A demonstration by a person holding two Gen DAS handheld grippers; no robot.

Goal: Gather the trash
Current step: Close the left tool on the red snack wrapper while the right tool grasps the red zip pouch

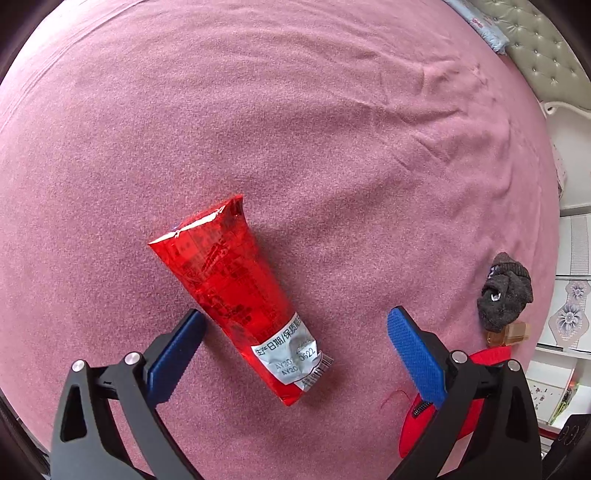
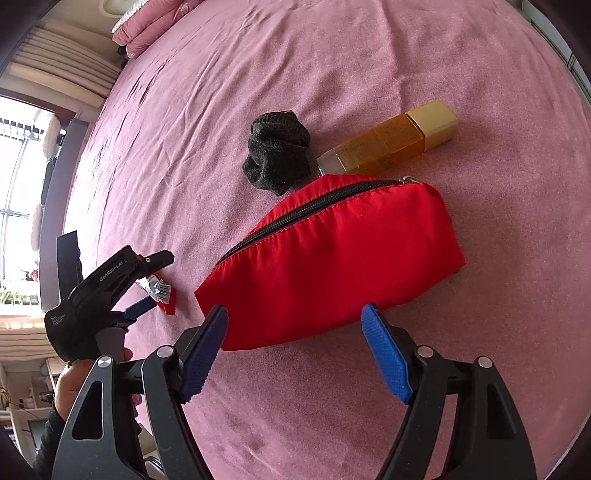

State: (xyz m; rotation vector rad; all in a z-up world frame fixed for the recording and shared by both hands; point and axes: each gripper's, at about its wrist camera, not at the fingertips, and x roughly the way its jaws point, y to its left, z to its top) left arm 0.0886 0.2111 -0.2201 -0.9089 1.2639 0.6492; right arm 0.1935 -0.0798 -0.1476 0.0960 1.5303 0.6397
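Observation:
A red foil snack wrapper (image 1: 236,291) with a white date label lies on the pink bedspread (image 1: 295,129). My left gripper (image 1: 295,328) is open, its blue fingers on either side of the wrapper's lower end, not touching it. In the right wrist view the left gripper (image 2: 147,284) hovers over the wrapper's end (image 2: 162,295). My right gripper (image 2: 293,328) is open and empty, just in front of a red zipped pouch (image 2: 332,258), whose near edge lies between the fingertips.
A balled dark grey sock (image 2: 277,151) and an amber bottle with a gold cap (image 2: 391,142) lie behind the pouch; they also show in the left view, the sock (image 1: 506,291) and the bottle (image 1: 509,332). A padded headboard (image 1: 535,40) and pillows (image 2: 147,26) border the bed.

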